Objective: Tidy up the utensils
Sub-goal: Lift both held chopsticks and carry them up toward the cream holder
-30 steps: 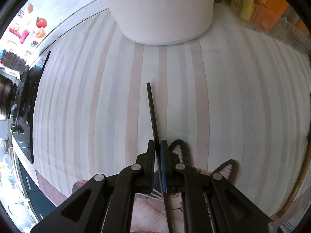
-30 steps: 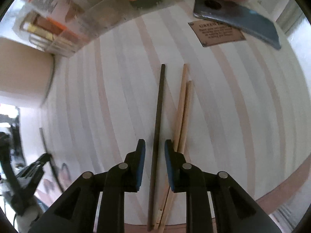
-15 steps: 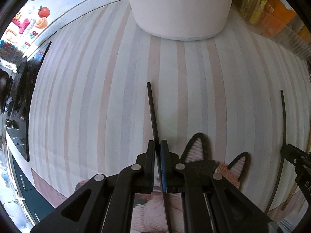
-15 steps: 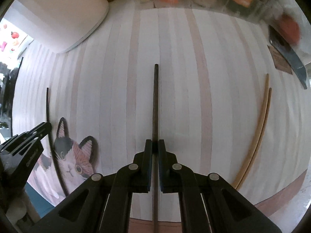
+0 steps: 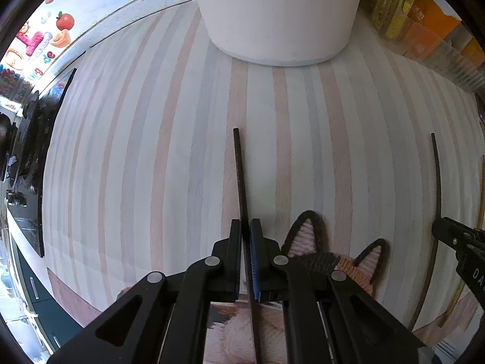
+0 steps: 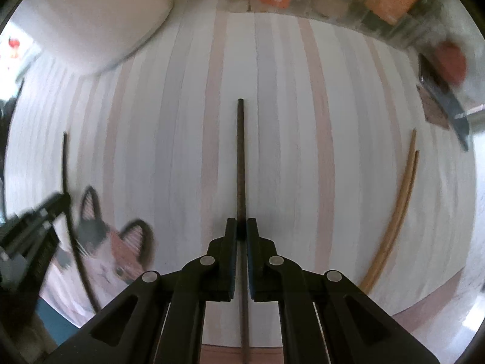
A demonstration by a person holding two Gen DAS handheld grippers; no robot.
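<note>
In the left wrist view the left gripper (image 5: 246,230) fills the bottom of the frame, its fingers (image 5: 235,236) closed tight on a dark chopstick (image 5: 240,176) that runs straight up the middle of the picture over the striped cloth (image 5: 151,151) covering the counter. A mat shaped like a cat's face (image 5: 342,261) lies just right of the fingers, its ears pointing up. A large white pot (image 5: 279,15) stands at the top centre, and clear boxes of packets (image 5: 424,30) line the upper right. At the right edge the right gripper (image 5: 454,242) shows with a second dark chopstick (image 5: 438,182). In the right wrist view the right gripper (image 6: 241,233) has its fingers (image 6: 230,236) pressed on that second dark chopstick (image 6: 240,166), which runs up the centre of the frame. A pair of light wooden chopsticks (image 6: 403,200) lies side by side on the cloth at the right. The left gripper (image 6: 36,221), blurred, sits at the lower left beside the cat mat (image 6: 112,251).
</note>
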